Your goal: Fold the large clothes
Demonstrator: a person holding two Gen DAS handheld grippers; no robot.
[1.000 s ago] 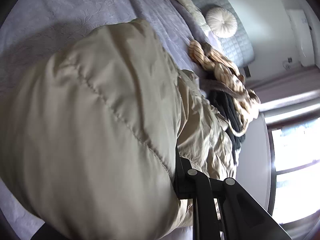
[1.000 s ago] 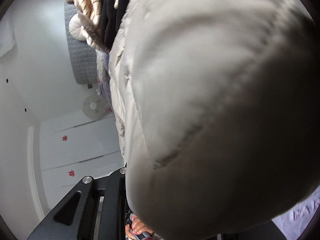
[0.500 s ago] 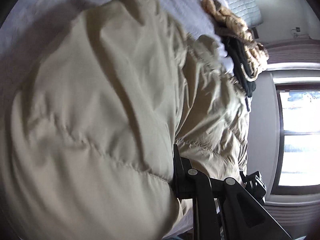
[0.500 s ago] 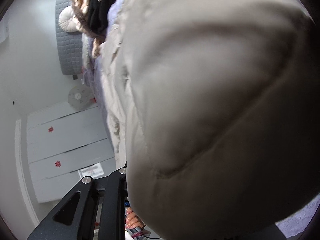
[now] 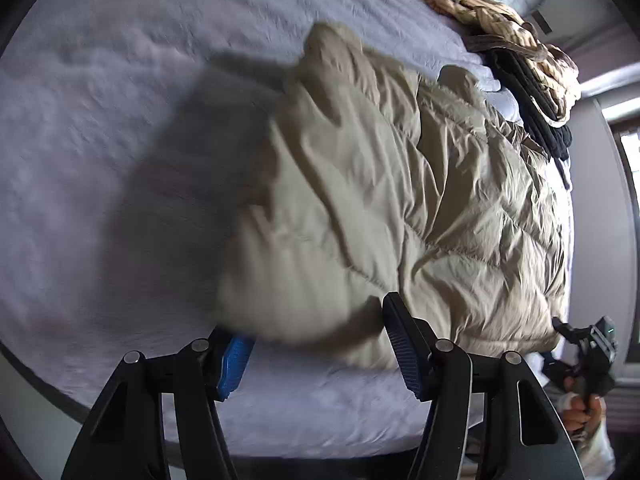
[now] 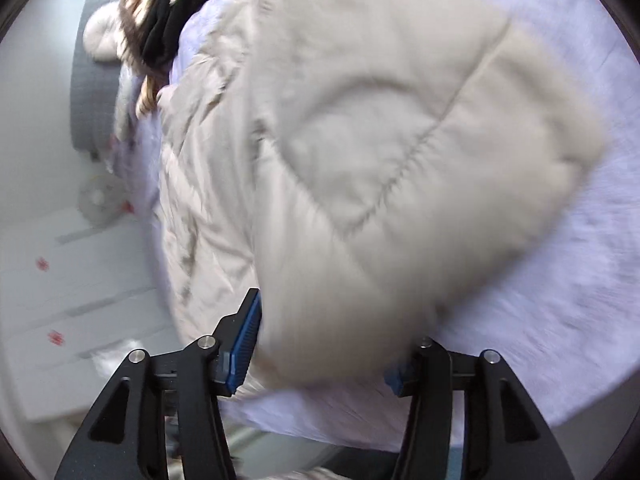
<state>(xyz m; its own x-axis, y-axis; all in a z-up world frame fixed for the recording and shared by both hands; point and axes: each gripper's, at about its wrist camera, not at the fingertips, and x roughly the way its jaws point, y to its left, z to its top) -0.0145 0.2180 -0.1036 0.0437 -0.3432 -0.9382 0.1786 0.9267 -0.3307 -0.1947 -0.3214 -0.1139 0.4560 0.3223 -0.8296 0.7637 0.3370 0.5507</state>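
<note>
A beige quilted puffer jacket [image 5: 400,208] lies on the lavender bed cover [image 5: 120,120], folded lengthwise along the bed's near edge. My left gripper [image 5: 320,344] is open, its jaws wide apart around the jacket's near corner. In the right wrist view the same jacket [image 6: 380,160] fills the middle. My right gripper [image 6: 324,352] is open, its jaws apart on either side of the jacket's puffy end. The right gripper also shows in the left wrist view [image 5: 592,352], held in a hand.
A pile of striped tan and black clothes [image 5: 520,64] lies at the far end of the bed. A grey quilted headboard [image 6: 92,80] and round cushion [image 6: 100,36] stand beyond. White cabinets [image 6: 60,280] and a window [image 5: 632,200] flank the bed.
Both grippers have opened and let go of the jacket. The jacket has dropped flat on the bed, and both grippers have pulled back from it.
</note>
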